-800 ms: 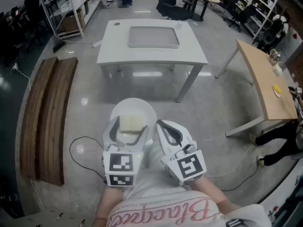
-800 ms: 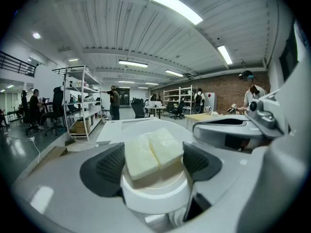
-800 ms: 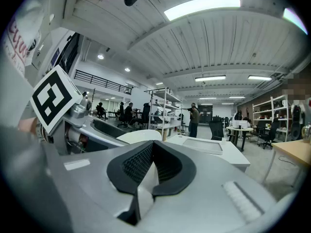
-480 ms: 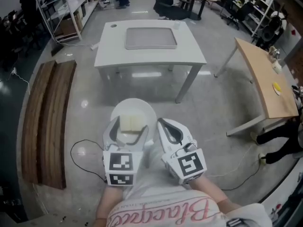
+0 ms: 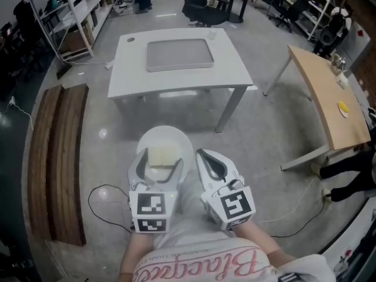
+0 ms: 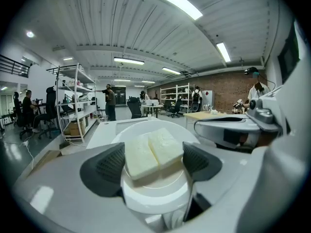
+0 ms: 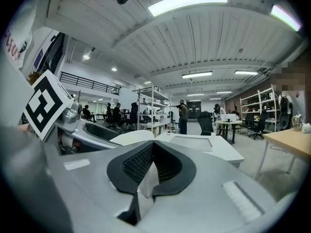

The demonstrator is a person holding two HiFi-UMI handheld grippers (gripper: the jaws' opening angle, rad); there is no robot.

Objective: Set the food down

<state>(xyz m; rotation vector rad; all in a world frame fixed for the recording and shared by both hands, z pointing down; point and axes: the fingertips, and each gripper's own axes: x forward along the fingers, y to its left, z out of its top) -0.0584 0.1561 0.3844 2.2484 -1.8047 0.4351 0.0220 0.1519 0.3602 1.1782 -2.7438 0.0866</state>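
Observation:
Two pale blocks of food (image 5: 163, 154) (image 6: 153, 152) lie on a white plate (image 5: 165, 137) (image 6: 154, 198). My left gripper (image 5: 160, 160) (image 6: 154, 160) carries the plate in the air, its wide-set jaws closed on the plate's near part from both sides. To its right is my right gripper (image 5: 205, 156) (image 7: 151, 159), shut with nothing in it. Ahead stands a white table (image 5: 126, 78) (image 7: 223, 154) bearing a grey tray (image 5: 179, 54) (image 7: 192, 142). The plate's edge (image 7: 131, 137) also shows in the right gripper view.
Long wooden planks (image 5: 56, 157) lie on the floor at left. A black cable (image 5: 103, 187) loops on the floor beside me. A wooden table (image 5: 326, 98) stands at right. Metal shelves (image 5: 64, 10) and office chairs line the back, where people stand.
The white table has slid slightly lower and to the left in the head view as I come closer. Both grippers keep their places, and the plate stays held.

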